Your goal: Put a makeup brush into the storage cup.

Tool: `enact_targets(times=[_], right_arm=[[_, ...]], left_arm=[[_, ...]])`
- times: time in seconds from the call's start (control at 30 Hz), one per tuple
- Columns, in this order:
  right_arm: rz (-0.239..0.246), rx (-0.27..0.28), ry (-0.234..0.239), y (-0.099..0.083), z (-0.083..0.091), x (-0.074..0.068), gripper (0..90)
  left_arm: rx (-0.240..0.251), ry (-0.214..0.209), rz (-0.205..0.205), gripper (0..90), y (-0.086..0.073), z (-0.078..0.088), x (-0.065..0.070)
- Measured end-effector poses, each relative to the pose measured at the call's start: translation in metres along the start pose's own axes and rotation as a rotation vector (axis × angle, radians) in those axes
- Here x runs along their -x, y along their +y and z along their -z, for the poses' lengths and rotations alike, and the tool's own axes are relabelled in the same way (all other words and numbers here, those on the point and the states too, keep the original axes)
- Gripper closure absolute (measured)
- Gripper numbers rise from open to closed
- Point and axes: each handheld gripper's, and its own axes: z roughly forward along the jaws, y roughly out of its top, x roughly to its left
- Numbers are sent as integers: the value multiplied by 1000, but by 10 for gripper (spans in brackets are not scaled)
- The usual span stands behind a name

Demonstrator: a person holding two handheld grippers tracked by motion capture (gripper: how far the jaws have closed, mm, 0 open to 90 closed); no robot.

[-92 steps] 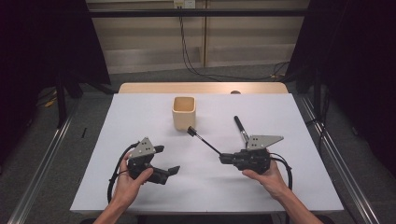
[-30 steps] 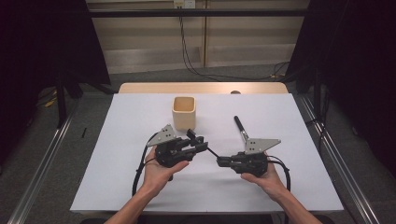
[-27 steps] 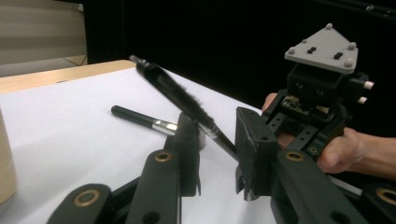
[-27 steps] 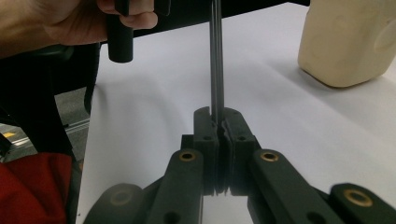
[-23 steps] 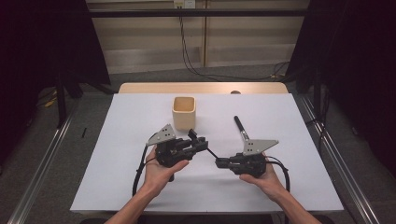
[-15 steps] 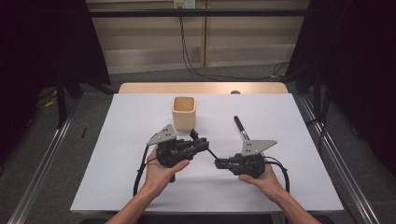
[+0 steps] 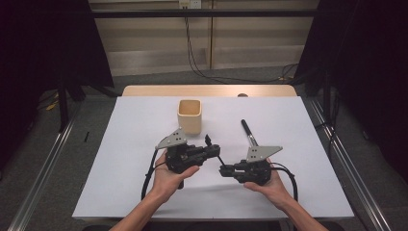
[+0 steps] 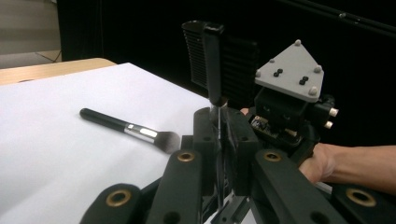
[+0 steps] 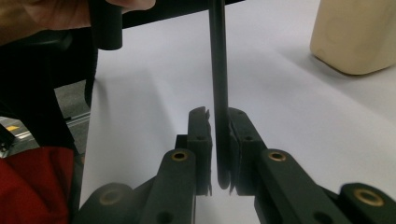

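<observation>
- Left side: the left gripper has its fingers clamped on the slim brush, which stands up from between them in the left gripper view.
- Toward 12 o'clock from that gripper, a cream cup stands upright on the white counter, apart from both hands.
- Centre: the slim brush spans the two grippers just above the counter, running from 11 o'clock down to 5 o'clock.
- Right side: the right gripper has the brush's other end between fingers that have just been opening. A sliver of gap shows on one side, so the hold looks released.
- At 1 o'clock from the right gripper, a thicker powder brush lies flat, untouched.
- Risk, as a judgement: the brush now hangs on one narrow pinch. If the right gripper pulls away at an angle, it could twist the brush or drag it out of the left fingers, and the brush would drop to the counter.
</observation>
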Motion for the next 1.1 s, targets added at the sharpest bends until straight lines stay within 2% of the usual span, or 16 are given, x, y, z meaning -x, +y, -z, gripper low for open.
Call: enact_targets(times=[0.17,0.43,0.83,1.0,1.07,1.1], right_arm=[[-10,18,-16,1,4,1,772],[-36,24,-23,1,6,2,543],[-79,54,-49,3,13,4,261],[-85,66,-74,4,14,5,163],[-83,69,-90,4,15,5,83],[-85,71,-96,4,15,5,73]], left_arm=[[2,0,1,856,4,0,1],[-15,19,4,856,2,0,-2],[-22,32,6,856,2,3,-4],[-29,34,4,856,2,5,-4],[-35,36,3,857,3,6,-4],[-37,40,2,856,3,6,-5]])
